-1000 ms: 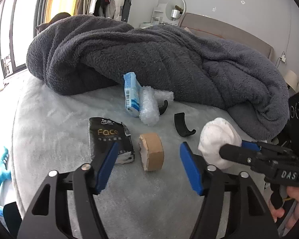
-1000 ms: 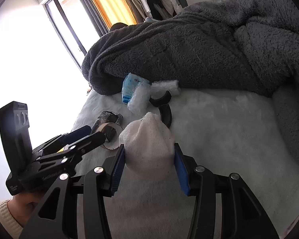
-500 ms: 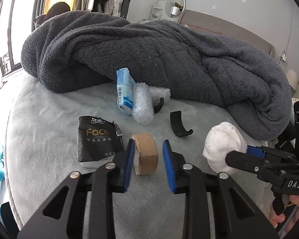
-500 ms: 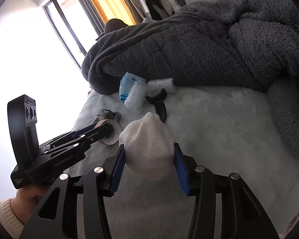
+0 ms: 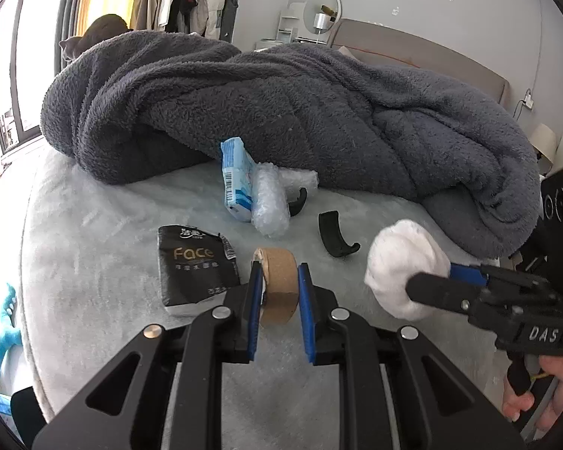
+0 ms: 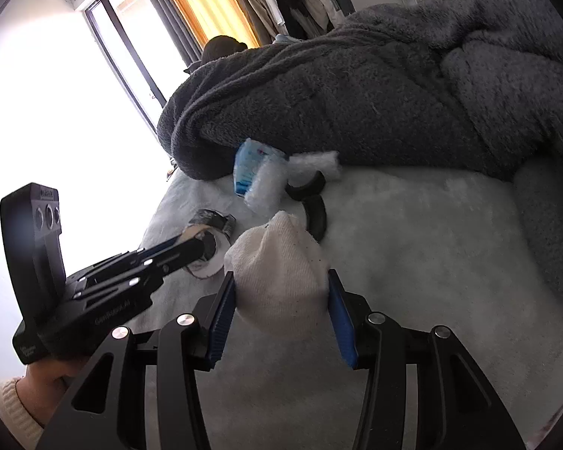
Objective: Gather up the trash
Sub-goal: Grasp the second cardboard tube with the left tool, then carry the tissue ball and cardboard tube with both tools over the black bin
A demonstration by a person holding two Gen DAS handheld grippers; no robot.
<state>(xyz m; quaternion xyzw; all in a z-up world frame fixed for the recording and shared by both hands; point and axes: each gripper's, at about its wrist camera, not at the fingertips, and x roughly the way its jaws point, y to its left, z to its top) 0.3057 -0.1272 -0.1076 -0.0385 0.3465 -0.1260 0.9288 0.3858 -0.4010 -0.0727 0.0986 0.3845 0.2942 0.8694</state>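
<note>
A brown cardboard tape roll [image 5: 277, 285] stood on edge on the pale fluffy bed cover [image 5: 94, 232], a black "Face" tissue pack [image 5: 195, 266] just left of it. Behind them lay a blue-white wrapper [image 5: 234, 180] against a clear bubble-wrap roll [image 5: 268, 202]; a heaped grey fleece blanket [image 5: 319, 120] lay farther back.

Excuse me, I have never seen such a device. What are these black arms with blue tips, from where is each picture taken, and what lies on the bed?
There is no robot: a person holds one hand-held gripper in each hand, each with a camera looking along its two blue-padded fingers.

In the left camera's picture, the left hand-held gripper is closing its jaws around a brown tape roll. In the right camera's picture, the right hand-held gripper is clamped on a white cloth bundle.

On the pale bed cover lie a black tissue pack, a blue packet, bubble wrap and two curved black pieces. Behind is a grey blanket.
</note>
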